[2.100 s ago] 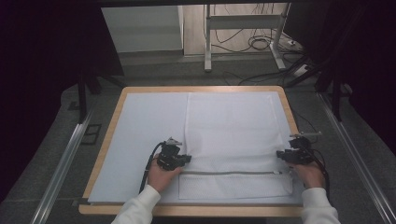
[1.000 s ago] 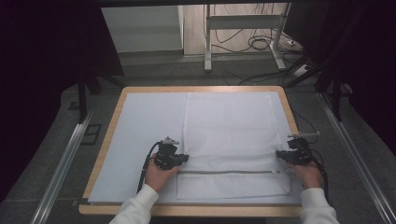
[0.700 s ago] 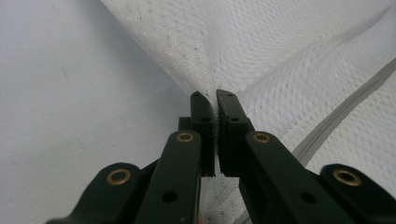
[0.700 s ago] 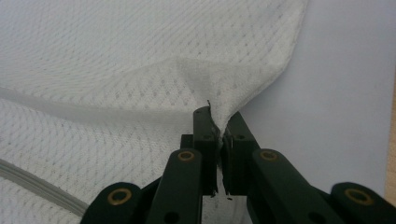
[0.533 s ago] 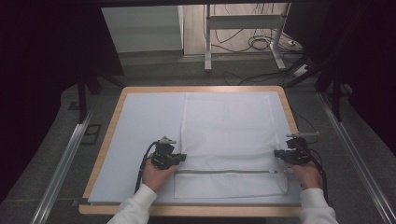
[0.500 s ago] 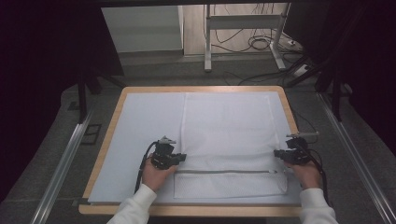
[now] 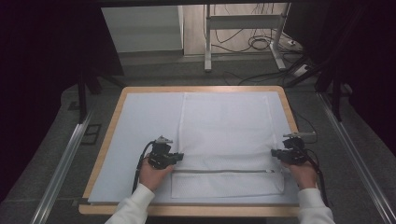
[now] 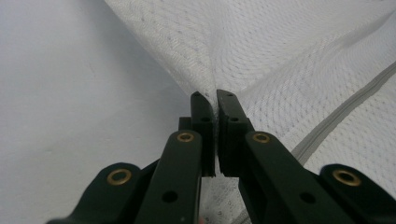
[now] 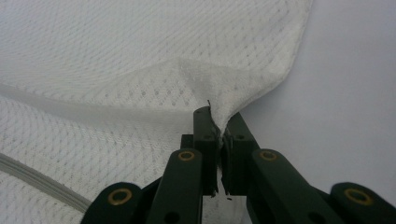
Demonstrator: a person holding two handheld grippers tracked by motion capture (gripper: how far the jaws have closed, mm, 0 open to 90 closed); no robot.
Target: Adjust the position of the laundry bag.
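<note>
My left gripper [image 8: 215,100] is clenched on a pinch of the white mesh laundry bag [image 8: 289,60], the fabric rising in a tented fold from between its black jaws, and my right gripper [image 9: 219,122] is likewise clamped on a puckered bit of the same bag [image 9: 116,60] close to its rounded corner. From the high view I see the left gripper [image 7: 173,157] at the bag's left edge and the right gripper [image 7: 276,153] at its right edge, both just on the far side of the grey zipper line [image 7: 224,171] that runs across the bag near its near end. The bag [image 7: 229,126] lies flat and spread on the right half of the pale blue mat [image 7: 144,121], its far edge close to the mat's far edge and its near edge a little short of the mat's near edge. The mat covers the light wooden table top [image 7: 114,121], whose rim shows all round. Nothing else lies on the mat, so my path over the bag is unobstructed. Beyond the table's far edge stands a white metal frame [image 7: 243,28] with loose black cables [image 7: 261,44] on the floor, and silver rails [image 7: 65,158] run along both sides of the table on the grey floor.
</note>
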